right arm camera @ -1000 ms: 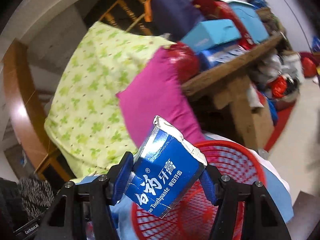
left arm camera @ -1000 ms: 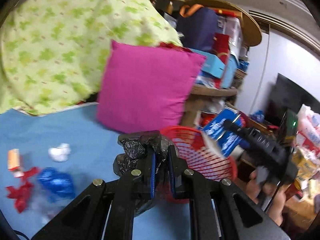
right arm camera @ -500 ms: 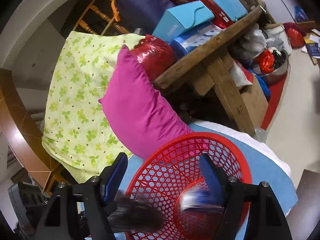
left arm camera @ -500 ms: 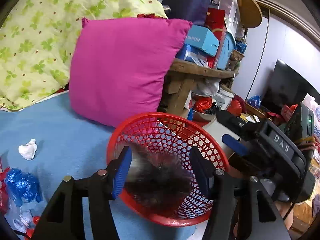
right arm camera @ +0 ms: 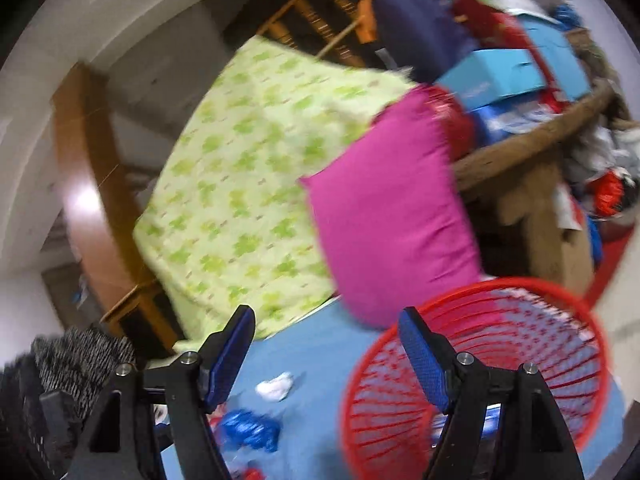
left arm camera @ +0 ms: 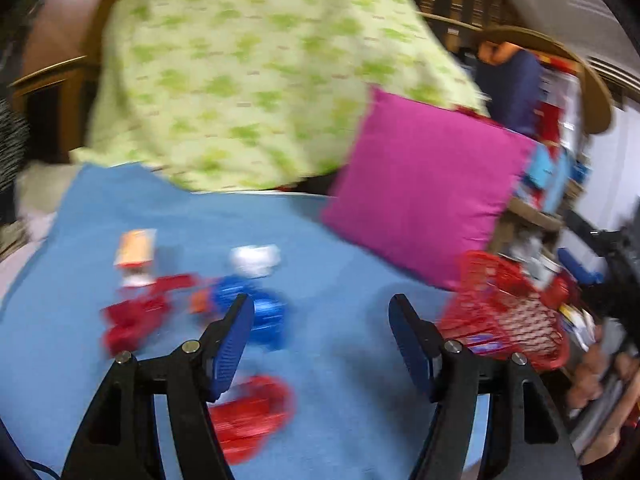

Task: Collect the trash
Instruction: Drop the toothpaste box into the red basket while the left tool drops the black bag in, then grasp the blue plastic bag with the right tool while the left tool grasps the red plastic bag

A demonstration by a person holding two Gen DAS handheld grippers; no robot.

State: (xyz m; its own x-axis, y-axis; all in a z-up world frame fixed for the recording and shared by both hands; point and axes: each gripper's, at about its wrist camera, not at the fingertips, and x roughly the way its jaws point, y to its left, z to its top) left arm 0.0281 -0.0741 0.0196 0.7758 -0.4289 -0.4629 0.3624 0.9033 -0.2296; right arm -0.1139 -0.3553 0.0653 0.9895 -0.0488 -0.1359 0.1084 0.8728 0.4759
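Trash scattered beside red basket

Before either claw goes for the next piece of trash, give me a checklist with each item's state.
1. Left claw empty and open: ok, nothing between its fingers.
2. Right claw empty and open: ok.
3. Trash left on the blue sheet: ok, a blue wrapper, red scraps, a white paper wad and an orange packet lie ahead of the left claw.
4. Red basket upright and within view: ok, beside the pink pillow.
5. Sharp view for aiming: not ok, both pictures are motion-blurred.
6. Room left in the basket: cannot tell.
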